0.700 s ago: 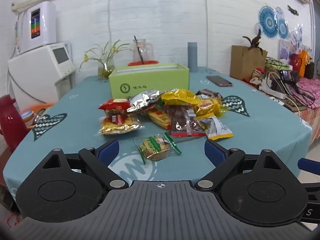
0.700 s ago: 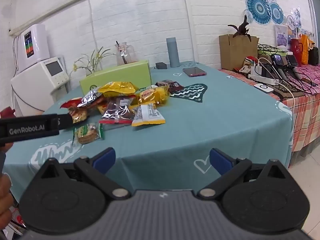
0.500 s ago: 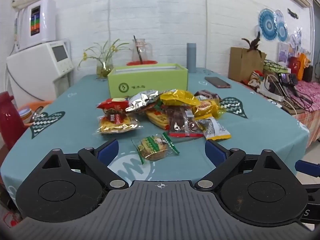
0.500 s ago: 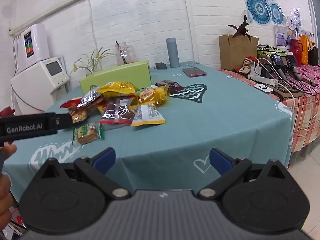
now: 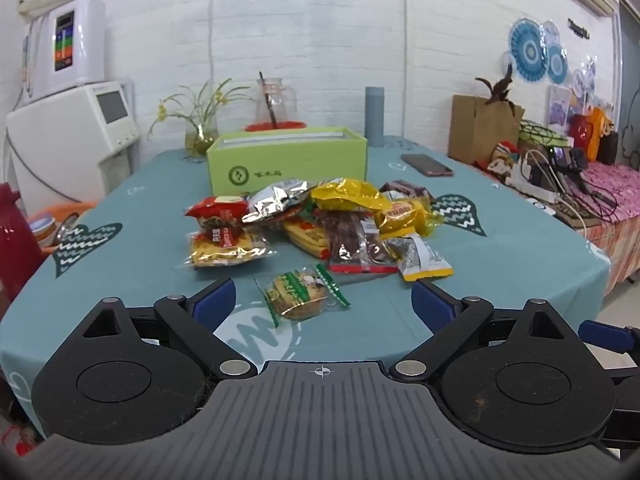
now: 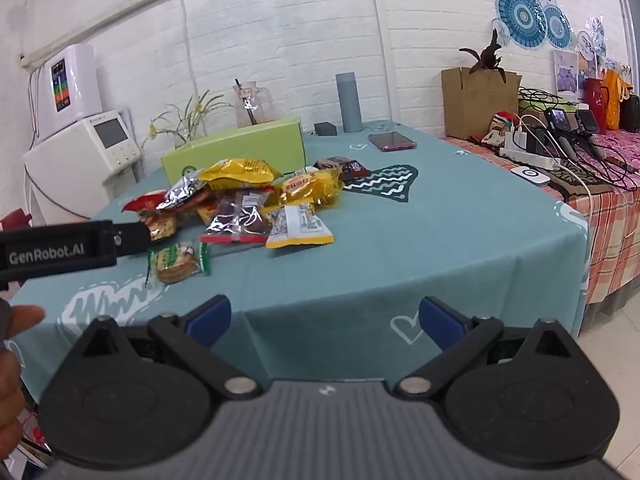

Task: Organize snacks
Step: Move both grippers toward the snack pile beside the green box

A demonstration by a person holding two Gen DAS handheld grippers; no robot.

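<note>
A pile of snack packets (image 5: 320, 220) lies in the middle of the teal tablecloth (image 5: 520, 248), in front of an open green box (image 5: 288, 164). A green-wrapped cookie (image 5: 302, 296) lies alone nearest me. My left gripper (image 5: 322, 304) is open and empty, just short of the cookie at the table's near edge. My right gripper (image 6: 326, 316) is open and empty, off the table's front right edge. The pile (image 6: 248, 200), the box (image 6: 236, 152) and the cookie (image 6: 176, 264) also show in the right wrist view, with the left gripper's body (image 6: 60, 248) at left.
A phone (image 5: 427, 165), a grey bottle (image 5: 375, 116), a glass jug (image 5: 274, 106) and a flower vase (image 5: 198, 136) stand at the table's back. A white appliance (image 5: 72, 140) is at left. A side table with a cardboard box (image 6: 480, 104), chargers and cables (image 6: 560, 144) is at right.
My left gripper has moved forward and a little higher toward the cookie; the snacks look nearer. My right gripper has barely moved. Both stay open.
</note>
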